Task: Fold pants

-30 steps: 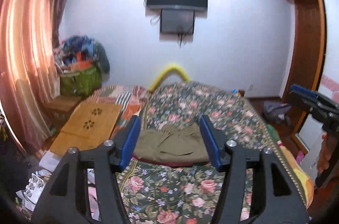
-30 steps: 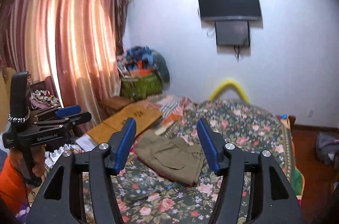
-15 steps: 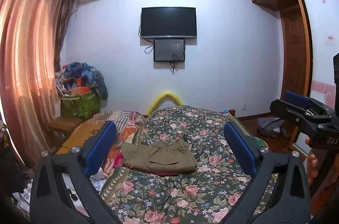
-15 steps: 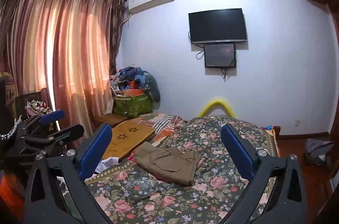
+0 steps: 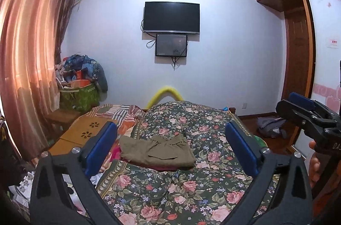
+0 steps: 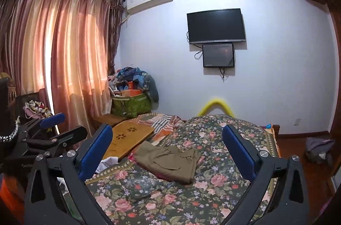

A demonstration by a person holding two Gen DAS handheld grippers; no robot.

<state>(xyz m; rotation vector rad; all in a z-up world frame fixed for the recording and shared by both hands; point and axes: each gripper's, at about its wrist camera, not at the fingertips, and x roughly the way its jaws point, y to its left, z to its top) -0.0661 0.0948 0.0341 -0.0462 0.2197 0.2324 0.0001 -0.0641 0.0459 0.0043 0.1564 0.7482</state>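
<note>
The olive-green pants (image 5: 157,151) lie folded in a flat rectangle on the floral bedspread (image 5: 191,193), on top of a dark red cloth. They also show in the right wrist view (image 6: 170,161). My left gripper (image 5: 170,150) is open and empty, held back well short of the pants. My right gripper (image 6: 168,150) is open and empty, also back from them. The right gripper shows at the right edge of the left wrist view (image 5: 307,112). The left gripper shows at the left edge of the right wrist view (image 6: 49,129).
A wooden lap tray (image 5: 85,135) lies left of the pants beside striped bedding (image 5: 121,112). A green bag piled with clothes (image 5: 81,95) stands by the curtain (image 5: 27,67). A TV (image 5: 171,17) hangs on the far wall. A wardrobe (image 5: 296,67) stands right.
Both grippers have opened wide and pulled back and up from the pants. The folded pants lie where they were.
</note>
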